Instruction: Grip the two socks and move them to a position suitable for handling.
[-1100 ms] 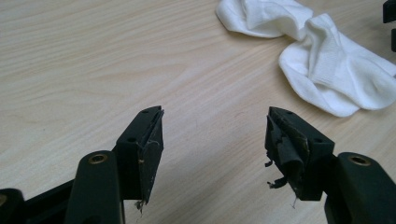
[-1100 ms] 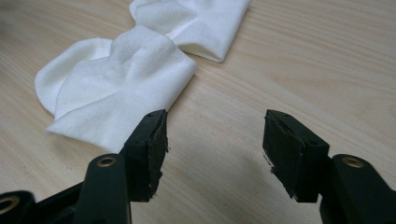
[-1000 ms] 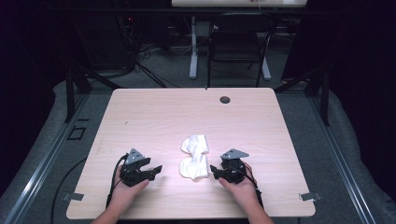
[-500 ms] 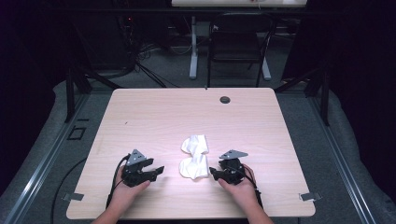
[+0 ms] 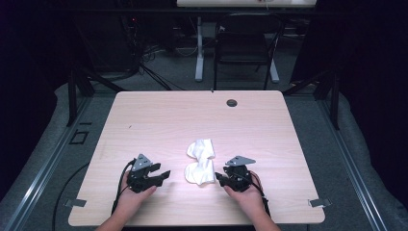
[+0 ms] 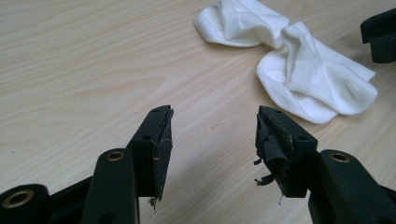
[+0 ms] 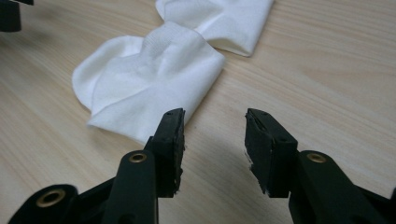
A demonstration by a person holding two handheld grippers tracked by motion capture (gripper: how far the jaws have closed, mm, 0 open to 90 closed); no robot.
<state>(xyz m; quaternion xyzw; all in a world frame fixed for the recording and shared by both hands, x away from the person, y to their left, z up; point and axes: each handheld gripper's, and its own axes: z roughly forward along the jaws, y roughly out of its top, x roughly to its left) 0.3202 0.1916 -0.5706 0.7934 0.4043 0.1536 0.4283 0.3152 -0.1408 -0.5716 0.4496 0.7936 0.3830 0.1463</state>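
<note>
Both tools' jaws just narrowed slightly, nothing between them; hands unmoved. Left tool (image 5: 161,174) and right tool (image 5: 220,178) spread, flanking two white socks (image 5: 200,163) on tabletop (image 5: 159,120), poised for pickup.

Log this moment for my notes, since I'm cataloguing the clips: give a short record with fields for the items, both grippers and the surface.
items: two white socks, the near sock and the far sock, touching each other
surface: light wooden table
left gripper: jaws open, have just been closing a little, nothing between them, left of the near sock
right gripper: jaws open, have just been closing a little, nothing between them, beside the near sock's edge
other: dark round hole near the table's far edge
</note>
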